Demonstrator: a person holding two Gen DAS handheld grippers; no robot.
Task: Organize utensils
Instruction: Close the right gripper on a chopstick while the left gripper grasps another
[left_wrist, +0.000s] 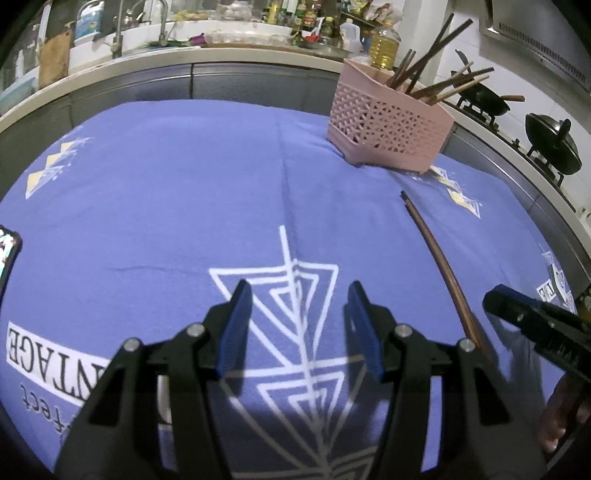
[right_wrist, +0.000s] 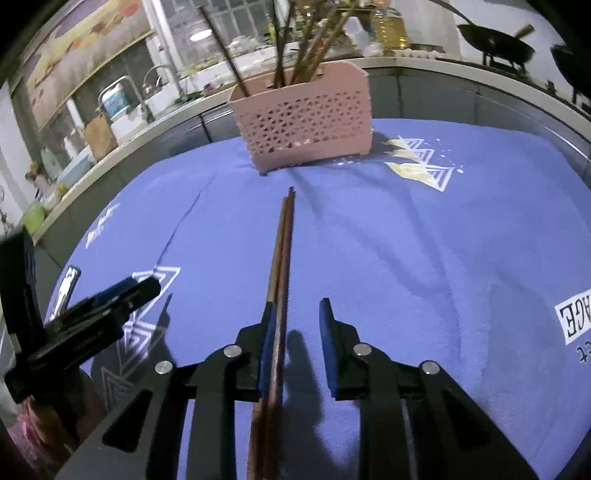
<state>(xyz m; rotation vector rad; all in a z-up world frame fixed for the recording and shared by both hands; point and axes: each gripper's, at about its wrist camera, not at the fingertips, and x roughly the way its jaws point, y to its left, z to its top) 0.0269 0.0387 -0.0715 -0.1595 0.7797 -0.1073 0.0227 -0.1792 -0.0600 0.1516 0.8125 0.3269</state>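
Brown wooden chopsticks (right_wrist: 280, 266), a pair side by side, lay on the purple cloth (right_wrist: 406, 258) in front of the pink basket (right_wrist: 306, 125), which stood at the cloth's far edge with other chopsticks upright in it. Your right gripper (right_wrist: 297, 314) sat low over their near end, jaws partly apart; the pair ran along the left pad and the right pad stood clear of them. Your left gripper (left_wrist: 299, 295) hovered half open nearby, holding nothing.
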